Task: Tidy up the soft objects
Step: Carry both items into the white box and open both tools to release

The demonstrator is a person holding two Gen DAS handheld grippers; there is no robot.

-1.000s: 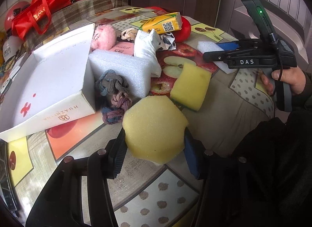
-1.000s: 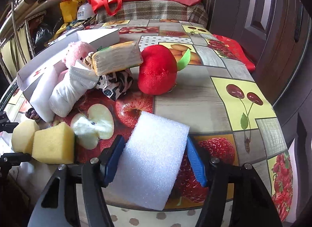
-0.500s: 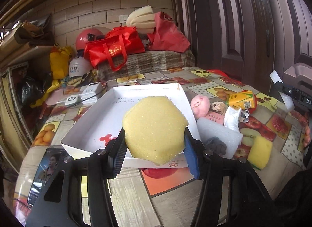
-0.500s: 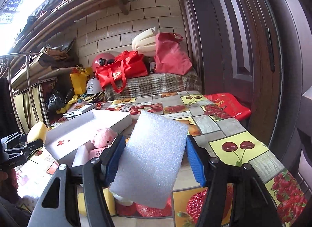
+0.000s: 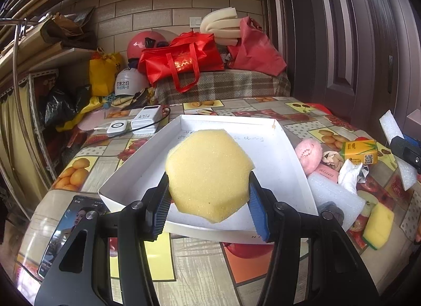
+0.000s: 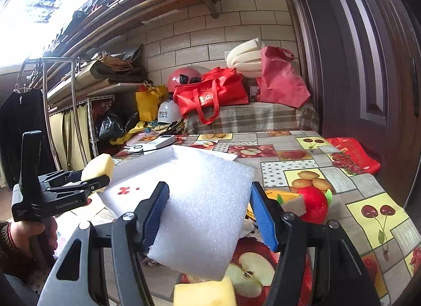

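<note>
My left gripper (image 5: 209, 198) is shut on a yellow hexagonal sponge (image 5: 209, 174), held above the near rim of the white shallow box (image 5: 263, 129). My right gripper (image 6: 209, 214) is shut on a white foam slab (image 6: 205, 208), raised above the table with the box (image 6: 126, 187) behind it. In the right wrist view the left gripper (image 6: 96, 178) shows at the left with its sponge (image 6: 98, 168). A pink plush (image 5: 309, 154), a white foam block (image 5: 335, 198), a white cloth (image 5: 348, 176), a red plush apple (image 6: 314, 203) and a yellow rectangular sponge (image 5: 377, 224) lie right of the box.
A phone (image 5: 65, 229) lies at the table's near left edge. Power banks (image 5: 146, 120) and a round charger (image 5: 117, 127) sit beyond the box. A yellow drink carton (image 5: 359, 152) lies among the soft things. Bags and helmets crowd the bench (image 5: 223, 85) behind.
Both grippers lifted and swung from looking down at the table to facing the far wall. The left carried its sponge from the pile to over the box; the right raised its foam slab.
</note>
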